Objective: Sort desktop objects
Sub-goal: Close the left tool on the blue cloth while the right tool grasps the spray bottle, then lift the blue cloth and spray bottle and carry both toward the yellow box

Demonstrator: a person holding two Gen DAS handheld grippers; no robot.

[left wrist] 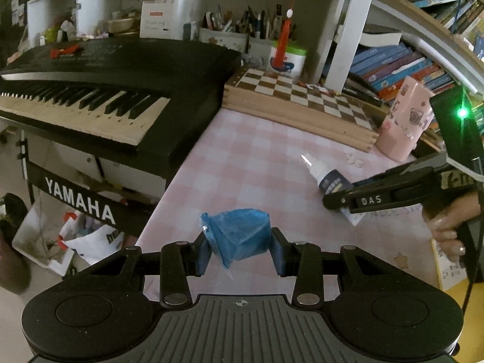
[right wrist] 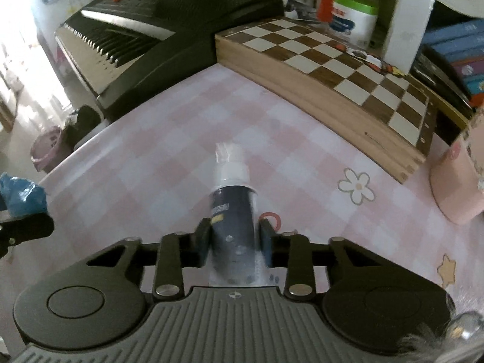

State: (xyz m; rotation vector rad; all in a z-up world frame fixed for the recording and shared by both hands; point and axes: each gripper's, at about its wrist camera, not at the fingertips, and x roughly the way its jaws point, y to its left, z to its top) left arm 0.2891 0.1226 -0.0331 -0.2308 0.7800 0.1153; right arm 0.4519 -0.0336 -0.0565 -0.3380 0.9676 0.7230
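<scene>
My left gripper [left wrist: 240, 249] is shut on a crumpled blue plastic bag [left wrist: 239, 236], held just above the pink checked table [left wrist: 257, 157]. In the right wrist view that blue bag [right wrist: 22, 195] shows at the left edge. My right gripper [right wrist: 235, 239] is shut on a dark blue bottle [right wrist: 234, 220] with a white neck and clear cap, which lies along the table pointing away. From the left wrist view the same bottle [left wrist: 328, 178] lies at the right, with the right gripper [left wrist: 341, 201] clamped on its lower end and a hand behind it.
A black Yamaha keyboard [left wrist: 90, 90] borders the table on the left. A wooden chessboard box [right wrist: 332, 69] lies across the back. A pink patterned cup [left wrist: 405, 121] stands at the right. Books and pen holders [left wrist: 251, 27] fill the shelves behind. A paper-filled bin [left wrist: 69, 239] sits on the floor.
</scene>
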